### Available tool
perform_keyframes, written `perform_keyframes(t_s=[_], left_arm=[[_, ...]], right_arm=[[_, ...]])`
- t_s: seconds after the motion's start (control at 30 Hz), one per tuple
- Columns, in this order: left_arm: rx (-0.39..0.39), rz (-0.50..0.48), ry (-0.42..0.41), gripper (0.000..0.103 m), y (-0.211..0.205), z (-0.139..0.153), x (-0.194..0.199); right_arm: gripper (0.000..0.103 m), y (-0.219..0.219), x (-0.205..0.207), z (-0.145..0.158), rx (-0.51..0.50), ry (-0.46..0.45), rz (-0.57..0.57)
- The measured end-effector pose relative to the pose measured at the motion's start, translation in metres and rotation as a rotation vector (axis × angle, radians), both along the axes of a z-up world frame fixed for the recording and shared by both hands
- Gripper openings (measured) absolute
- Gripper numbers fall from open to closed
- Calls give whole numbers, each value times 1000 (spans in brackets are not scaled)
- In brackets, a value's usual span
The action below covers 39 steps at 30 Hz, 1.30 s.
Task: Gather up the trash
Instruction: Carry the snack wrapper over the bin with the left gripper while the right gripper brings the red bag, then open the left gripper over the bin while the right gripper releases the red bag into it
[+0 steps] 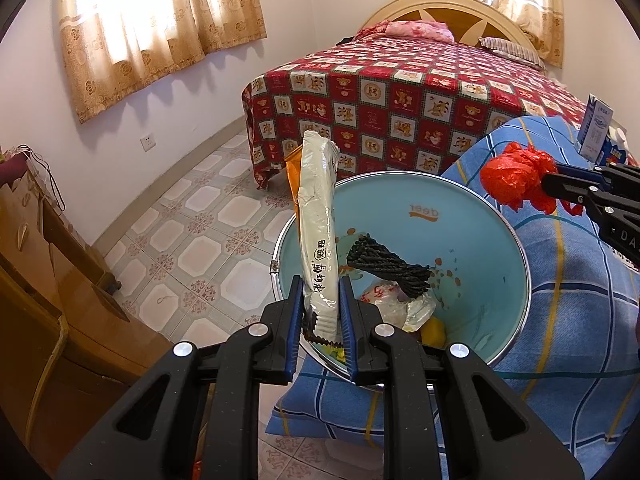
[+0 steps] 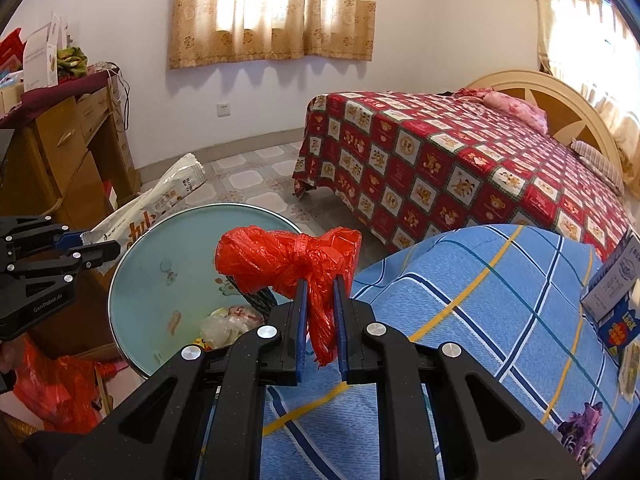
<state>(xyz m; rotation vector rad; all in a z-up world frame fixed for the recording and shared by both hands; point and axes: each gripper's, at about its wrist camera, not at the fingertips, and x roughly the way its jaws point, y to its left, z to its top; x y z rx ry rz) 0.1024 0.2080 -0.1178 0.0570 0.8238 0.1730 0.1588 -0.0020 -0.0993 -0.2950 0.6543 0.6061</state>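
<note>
Left gripper (image 1: 320, 312) fingers clamp a white wrapper (image 1: 318, 216), right gripper (image 2: 320, 320) fingers pinch a red bag (image 2: 288, 260) above the bin (image 1: 480, 208)

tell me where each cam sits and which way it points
Left wrist: on the left gripper, looking over the light blue bin toward the bed; its fingers clamp a white wrapper.
Right wrist: on the right gripper, facing bin and bed; it clamps a red plastic bag.
Shared: bin, bed, blue plaid cloth, each other's gripper.
</note>
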Motion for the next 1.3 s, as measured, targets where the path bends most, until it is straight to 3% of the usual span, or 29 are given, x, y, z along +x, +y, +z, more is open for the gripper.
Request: perform_keyframes(t_s=[1.2, 1.3], left_arm=[[-3, -3, 2, 18, -5, -2, 0], [-3, -2, 2, 24, -4, -2, 0]], right_arm=[[13, 14, -7, -4, -3, 2, 40], [14, 14, -8, -4, 5, 6, 58]])
